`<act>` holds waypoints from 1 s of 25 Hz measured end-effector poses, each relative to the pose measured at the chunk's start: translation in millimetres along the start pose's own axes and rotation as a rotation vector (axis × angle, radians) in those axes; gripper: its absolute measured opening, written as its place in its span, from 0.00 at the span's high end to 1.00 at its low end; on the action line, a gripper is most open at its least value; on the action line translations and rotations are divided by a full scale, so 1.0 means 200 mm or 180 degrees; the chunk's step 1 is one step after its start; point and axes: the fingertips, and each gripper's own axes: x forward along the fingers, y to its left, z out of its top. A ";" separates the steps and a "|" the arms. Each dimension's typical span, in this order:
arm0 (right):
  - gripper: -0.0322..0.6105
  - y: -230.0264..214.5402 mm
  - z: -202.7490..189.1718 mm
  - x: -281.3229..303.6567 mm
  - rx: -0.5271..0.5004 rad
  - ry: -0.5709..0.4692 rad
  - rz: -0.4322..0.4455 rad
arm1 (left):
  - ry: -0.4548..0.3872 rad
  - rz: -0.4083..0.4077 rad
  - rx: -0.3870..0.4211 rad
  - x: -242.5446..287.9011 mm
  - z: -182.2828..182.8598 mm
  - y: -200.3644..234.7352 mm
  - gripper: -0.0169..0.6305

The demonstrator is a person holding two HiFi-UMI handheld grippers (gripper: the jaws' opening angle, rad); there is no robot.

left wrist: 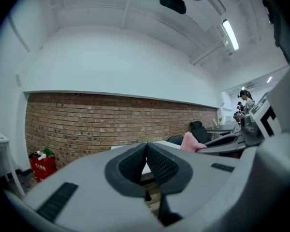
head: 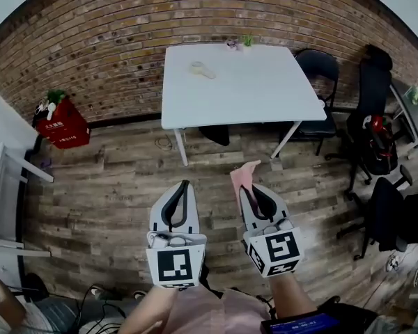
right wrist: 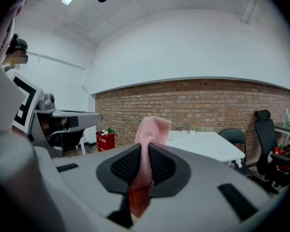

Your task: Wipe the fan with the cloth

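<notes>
A white table [head: 265,96] stands against the brick wall ahead, across the wooden floor. On it lies a small pale object [head: 202,69], possibly the fan, too small to tell. My right gripper [head: 249,186] [right wrist: 147,146] is shut on a pink cloth [head: 244,174] [right wrist: 153,127], which sticks up past the fingertips and hangs below the pads. My left gripper [head: 185,184] [left wrist: 146,144] is shut with nothing between its pads. Both grippers are held side by side over the floor, well short of the table. The pink cloth [left wrist: 189,141] also shows at the right of the left gripper view.
A tiny potted plant [head: 247,40] sits at the table's far edge. Black chairs [head: 319,68] [head: 393,218] and a bag [head: 376,141] crowd the right side. A red box [head: 63,125] stands by the wall at left, near a white shelf [head: 3,186]. Cables lie near my feet.
</notes>
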 end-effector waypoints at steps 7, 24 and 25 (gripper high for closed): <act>0.88 -0.11 0.19 0.35 -0.0067 -0.0088 -0.0153 | -0.0109 -0.0094 0.0064 0.34 0.10 0.21 0.95; 0.88 -0.54 0.25 0.82 -0.0027 -0.0051 -0.0221 | 0.0290 -0.0090 0.0143 0.93 -0.13 0.25 0.95; 0.88 -0.58 0.24 0.86 -0.0035 -0.0034 -0.0215 | 0.0293 -0.0071 0.0141 0.99 -0.14 0.24 0.95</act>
